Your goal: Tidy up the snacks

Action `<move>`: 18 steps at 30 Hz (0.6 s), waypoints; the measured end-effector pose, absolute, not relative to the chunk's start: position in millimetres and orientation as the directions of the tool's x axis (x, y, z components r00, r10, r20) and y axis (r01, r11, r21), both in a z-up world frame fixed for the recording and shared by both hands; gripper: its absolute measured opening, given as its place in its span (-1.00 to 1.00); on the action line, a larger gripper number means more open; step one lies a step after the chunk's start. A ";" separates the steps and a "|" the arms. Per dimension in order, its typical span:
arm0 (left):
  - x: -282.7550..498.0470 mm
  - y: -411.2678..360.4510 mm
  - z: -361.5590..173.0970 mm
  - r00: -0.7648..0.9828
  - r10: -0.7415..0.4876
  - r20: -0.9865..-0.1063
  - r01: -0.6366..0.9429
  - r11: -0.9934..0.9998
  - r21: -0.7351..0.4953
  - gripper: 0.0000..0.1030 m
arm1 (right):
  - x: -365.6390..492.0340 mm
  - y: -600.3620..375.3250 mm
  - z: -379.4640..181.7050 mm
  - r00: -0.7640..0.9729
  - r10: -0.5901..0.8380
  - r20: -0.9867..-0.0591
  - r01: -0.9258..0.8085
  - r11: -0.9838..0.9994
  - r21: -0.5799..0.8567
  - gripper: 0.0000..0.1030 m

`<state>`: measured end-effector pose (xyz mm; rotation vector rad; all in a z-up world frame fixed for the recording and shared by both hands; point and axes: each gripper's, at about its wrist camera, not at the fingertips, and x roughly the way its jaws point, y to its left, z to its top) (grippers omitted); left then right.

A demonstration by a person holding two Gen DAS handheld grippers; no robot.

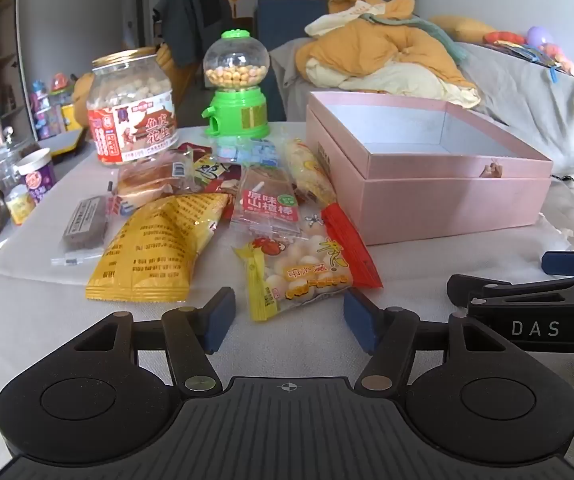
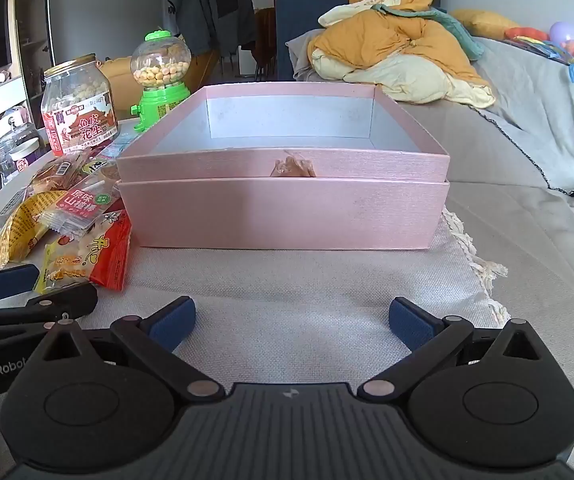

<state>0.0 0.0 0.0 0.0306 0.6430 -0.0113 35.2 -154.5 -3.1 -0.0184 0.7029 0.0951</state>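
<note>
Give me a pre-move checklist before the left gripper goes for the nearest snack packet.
1. Left gripper open, nothing between the pads: ok.
2. Egg-snack packet lies just ahead of it, top unobstructed: ok.
3. Pink box open, interior bare: ok.
4. Right gripper open, holding nothing: ok.
5. Right gripper sits close beside the left; clearance for a swing to the box: cannot tell.
6. Packet overlaps the hawthorn packet: not ok.

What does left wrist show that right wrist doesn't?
Left wrist only: the dark bar in clear wrap at the pile's left edge, and the blue candy pack below the dispenser. Right wrist only: the box's bow head-on and the cloth's fringe. Both: open pink box, peanut jar, green dispenser, both grippers open, left gripper, right gripper.
</note>
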 end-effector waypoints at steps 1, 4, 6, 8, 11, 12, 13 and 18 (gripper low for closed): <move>0.0 -0.2 0.1 0.800 -0.001 -0.600 0.020 0.999 0.025 0.31 | 35.2 -154.6 -3.2 0.760 0.084 -0.644 -0.093 0.995 0.020 1.00; 0.0 0.2 0.1 0.800 -0.005 -0.601 0.020 1.000 0.019 0.31 | 35.1 -155.0 -3.2 0.762 0.085 -0.642 -0.094 0.995 0.021 1.00; 0.1 0.1 0.1 0.799 -0.005 -0.601 0.020 1.000 0.019 0.31 | 35.1 -154.5 -3.2 0.761 0.083 -0.643 -0.094 0.995 0.017 1.00; 0.0 0.2 0.1 0.800 -0.005 -0.601 0.020 1.000 0.018 0.31 | 35.3 -154.3 -3.2 0.761 0.082 -0.644 -0.094 0.995 0.016 1.00; 0.1 0.1 0.1 0.799 -0.005 -0.601 0.020 1.000 0.019 0.31 | 35.2 -154.3 -3.2 0.761 0.082 -0.644 -0.094 0.995 0.016 1.00; 0.1 0.2 0.1 0.799 -0.005 -0.601 0.020 1.000 0.019 0.31 | 35.2 -154.3 -3.2 0.761 0.082 -0.643 -0.094 0.995 0.016 1.00; 0.0 0.2 0.1 0.799 -0.005 -0.601 0.020 1.000 0.019 0.31 | 35.3 -154.4 -3.1 0.761 0.082 -0.643 -0.094 0.995 0.016 1.00; 0.0 0.3 0.1 0.799 -0.005 -0.601 0.020 1.000 0.018 0.31 | 35.0 -154.1 -3.1 0.761 0.082 -0.643 -0.094 0.995 0.016 1.00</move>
